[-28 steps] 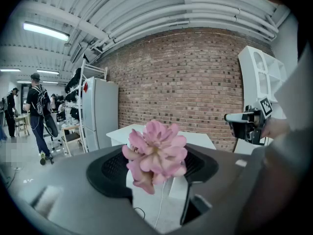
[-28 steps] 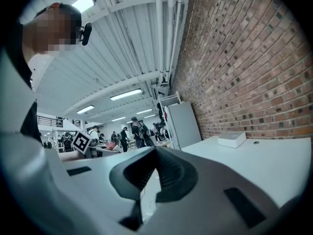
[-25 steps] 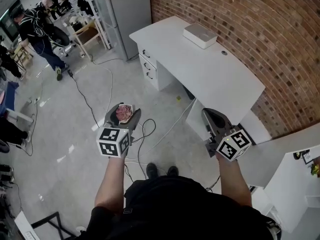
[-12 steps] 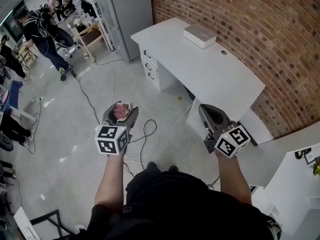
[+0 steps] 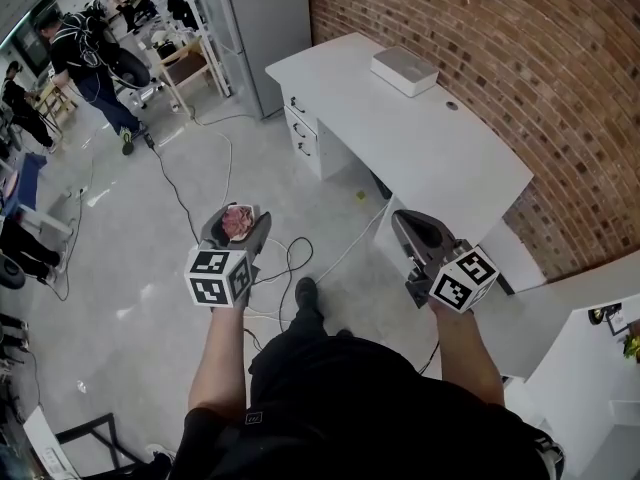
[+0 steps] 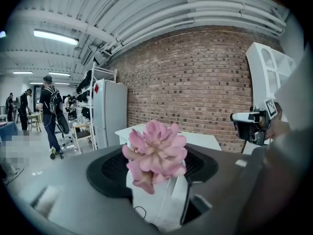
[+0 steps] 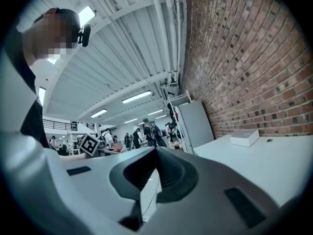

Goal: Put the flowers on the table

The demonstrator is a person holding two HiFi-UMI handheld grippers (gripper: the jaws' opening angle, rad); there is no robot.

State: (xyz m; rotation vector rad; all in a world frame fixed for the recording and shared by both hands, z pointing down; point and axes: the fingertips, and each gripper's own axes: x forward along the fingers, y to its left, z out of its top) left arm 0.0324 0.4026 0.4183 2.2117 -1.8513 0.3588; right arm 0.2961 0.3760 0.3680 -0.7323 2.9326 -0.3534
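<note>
A pink flower (image 5: pixel 239 221) sits between the jaws of my left gripper (image 5: pixel 237 228), held over the grey floor to the left of the white table (image 5: pixel 450 158). In the left gripper view the flower (image 6: pixel 155 151) fills the middle, the left gripper (image 6: pixel 156 173) is shut on it, and the table (image 6: pixel 203 140) lies behind. My right gripper (image 5: pixel 413 232) hovers by the table's near edge, jaws pressed together with nothing in them. In the right gripper view the right gripper (image 7: pixel 157 166) is shut, with the table (image 7: pixel 259 163) at right.
A white box (image 5: pixel 404 70) rests on the table's far end, and a drawer unit (image 5: pixel 312 140) stands under it. Cables (image 5: pixel 290 260) trail over the floor. A grey cabinet (image 5: pixel 268 18) stands at the back, people (image 5: pixel 88 58) at far left, white furniture (image 5: pixel 590 368) at right.
The person has stepped forward, one shoe now ahead on the floor. The table has drawn slightly nearer. Both grippers keep their hold and pose.
</note>
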